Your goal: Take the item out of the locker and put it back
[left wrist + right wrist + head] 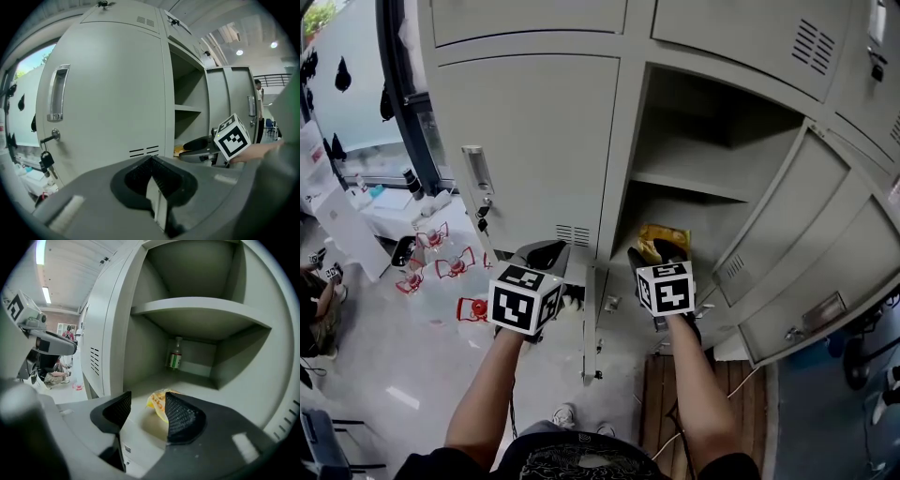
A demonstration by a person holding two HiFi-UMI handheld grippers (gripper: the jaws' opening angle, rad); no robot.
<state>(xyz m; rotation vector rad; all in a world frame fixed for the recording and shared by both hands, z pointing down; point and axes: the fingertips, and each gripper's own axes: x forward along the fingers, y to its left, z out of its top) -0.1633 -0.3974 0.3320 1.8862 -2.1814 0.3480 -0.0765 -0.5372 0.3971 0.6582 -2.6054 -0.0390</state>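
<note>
Locker floor (206,386): yellow packet (157,408) just beyond right tool (147,400).

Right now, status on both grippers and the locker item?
Left gripper shut, empty. Right gripper open, yellow packet at its tips on locker floor, ungripped. Bottle at back, not in the way.

Yellow packet (157,402), lying on locker floor (199,386)
</note>
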